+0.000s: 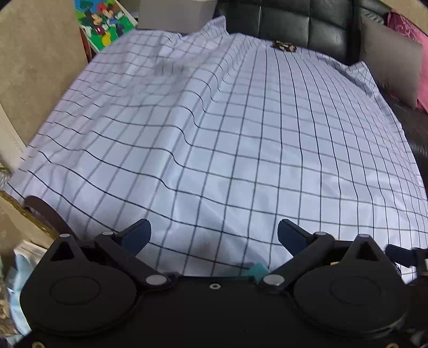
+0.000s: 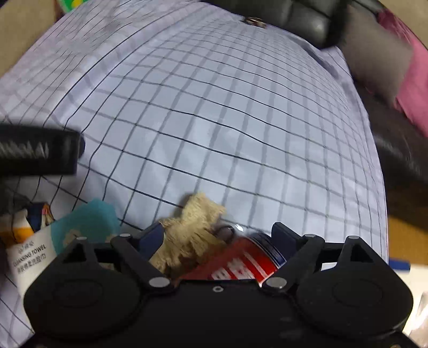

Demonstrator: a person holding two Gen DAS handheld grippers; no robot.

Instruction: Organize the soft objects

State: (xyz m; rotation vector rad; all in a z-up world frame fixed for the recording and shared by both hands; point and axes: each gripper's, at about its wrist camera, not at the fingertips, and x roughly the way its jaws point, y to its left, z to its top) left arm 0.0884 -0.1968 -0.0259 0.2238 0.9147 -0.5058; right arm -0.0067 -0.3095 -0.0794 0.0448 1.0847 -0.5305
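My right gripper (image 2: 218, 241) stands open just above the near edge of a blue-and-white checked sheet (image 2: 214, 120). Between its fingers lie a beige fluffy plush (image 2: 192, 227), which touches the left finger, and a red can (image 2: 240, 265) lying on its side by the right finger. Left of them are a teal cloth (image 2: 88, 222) and a white cleansing towel packet (image 2: 32, 257). My left gripper (image 1: 214, 227) hangs open over the same sheet (image 1: 240, 133) with nothing between its fingers. A teal corner (image 1: 256, 269) peeks out under it.
A black leather sofa back (image 1: 294, 21) borders the far side, with a grey cushion (image 1: 390, 59) and a pink one (image 1: 424, 75) at the right. A small metal object (image 1: 283, 46) lies at the sheet's far edge. A colourful cartoon box (image 1: 104, 21) stands far left.
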